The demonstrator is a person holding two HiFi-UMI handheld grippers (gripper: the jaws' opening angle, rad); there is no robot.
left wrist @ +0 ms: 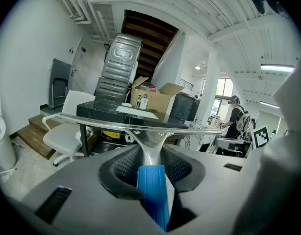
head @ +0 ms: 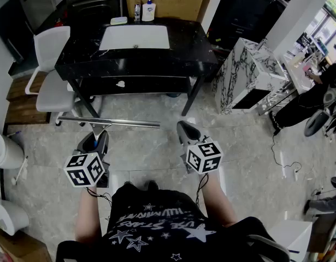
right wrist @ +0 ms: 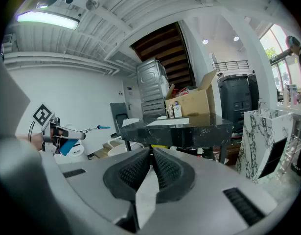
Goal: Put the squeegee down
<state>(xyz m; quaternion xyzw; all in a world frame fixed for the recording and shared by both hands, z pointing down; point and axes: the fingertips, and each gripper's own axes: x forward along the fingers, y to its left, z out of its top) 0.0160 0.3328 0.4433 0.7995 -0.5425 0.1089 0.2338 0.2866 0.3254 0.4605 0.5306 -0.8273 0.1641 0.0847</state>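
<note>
The squeegee has a blue handle (left wrist: pixel 152 192) and a long metal blade (head: pixel 110 122) held level above the floor, in front of the black table (head: pixel 80 56). My left gripper (head: pixel 96 140) is shut on the squeegee's handle; in the left gripper view its pads (left wrist: pixel 182 168) clamp the metal neck and the blade (left wrist: pixel 140 128) spans the picture. My right gripper (head: pixel 185 129) hangs beside it to the right, shut, with nothing between its pads (right wrist: pixel 167 168). The right gripper view shows the squeegee (right wrist: pixel 67 141) in the left gripper at far left.
The black table carries a white mat (head: pixel 135 37), a cardboard box (head: pixel 168 4) and bottles at the back. A white chair (head: pixel 53 86) stands left of it, a marble-patterned cabinet (head: pixel 249 75) to the right. A person (head: pixel 320 91) stands at far right.
</note>
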